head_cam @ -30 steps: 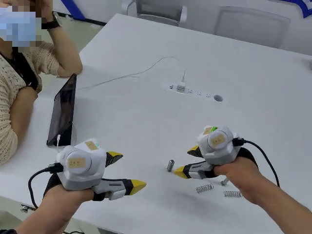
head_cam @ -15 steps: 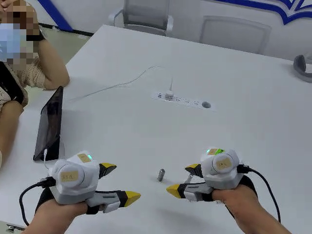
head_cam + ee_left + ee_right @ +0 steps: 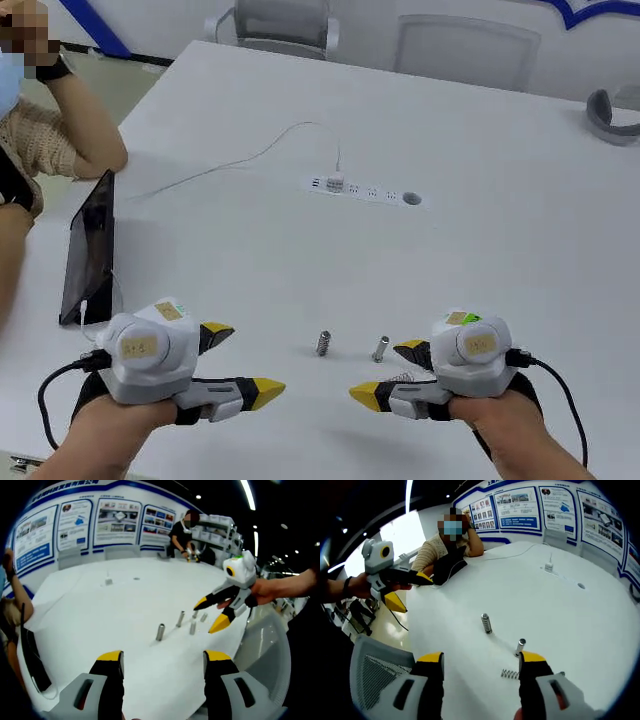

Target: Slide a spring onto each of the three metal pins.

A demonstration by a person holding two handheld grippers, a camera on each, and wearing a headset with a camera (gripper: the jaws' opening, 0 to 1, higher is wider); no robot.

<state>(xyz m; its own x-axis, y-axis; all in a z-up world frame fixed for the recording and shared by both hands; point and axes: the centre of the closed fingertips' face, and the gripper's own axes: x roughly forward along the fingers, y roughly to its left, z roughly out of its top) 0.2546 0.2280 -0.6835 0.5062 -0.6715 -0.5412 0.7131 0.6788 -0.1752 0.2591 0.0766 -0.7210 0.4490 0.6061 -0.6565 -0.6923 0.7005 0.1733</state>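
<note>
A metal pin (image 3: 323, 343) wearing a spring stands upright on the white table (image 3: 480, 240), between the two grippers. A bare pin (image 3: 381, 348) stands just right of it, close to my right gripper's far fingertip. A loose spring (image 3: 400, 379) lies by that gripper, partly hidden. My right gripper (image 3: 385, 372) is open and empty, as is my left gripper (image 3: 243, 358). In the right gripper view the sprung pin (image 3: 486, 623), bare pin (image 3: 520, 647) and loose spring (image 3: 510, 673) lie ahead of the open right gripper (image 3: 481, 657). The left gripper view shows three upright pins, the nearest (image 3: 160, 631), ahead of the open left gripper (image 3: 163, 657).
A dark tablet (image 3: 90, 250) stands at the left edge beside a seated person (image 3: 40, 150). A power strip (image 3: 355, 188) with a white cable (image 3: 250, 158) lies mid-table. Grey headphones (image 3: 610, 115) sit at the far right. Chairs stand behind the table.
The head camera has tilted and shifted. My right gripper has drawn back toward the near edge, and the bare pin now stands uncovered by its fingertip. The left gripper has hardly moved.
</note>
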